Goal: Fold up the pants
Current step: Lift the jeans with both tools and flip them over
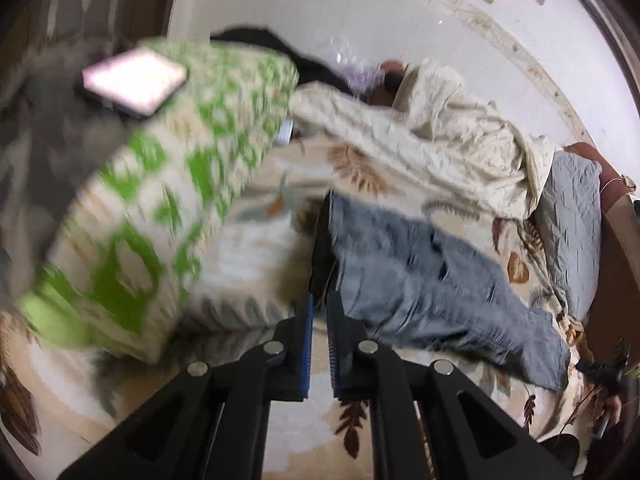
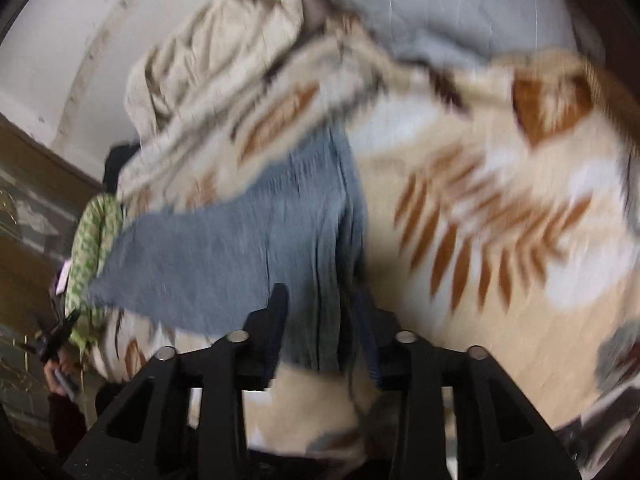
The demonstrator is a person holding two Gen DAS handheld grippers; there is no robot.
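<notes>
Blue-grey denim pants [image 1: 420, 272] lie in a crumpled layer on a bed with a leaf-print sheet [image 1: 360, 168]. My left gripper [image 1: 322, 300] points down at their dark left edge. Its blue pads stand a narrow slit apart and the sheet shows through the gap. Whether the edge touches the tips is unclear. In the right wrist view the pants [image 2: 224, 248] stretch away to the upper left. My right gripper [image 2: 320, 300] is open, its fingers astride a strip of the denim without pressing on it. Both views are blurred.
A green-and-white pillow [image 1: 168, 184] rises at the left with a bright flat device [image 1: 134, 80] on it. A bunched cream blanket [image 1: 440, 136] lies behind the pants, a grey-blue pillow [image 1: 572, 220] to the right. A white wall [image 1: 320, 0] stands behind the bed.
</notes>
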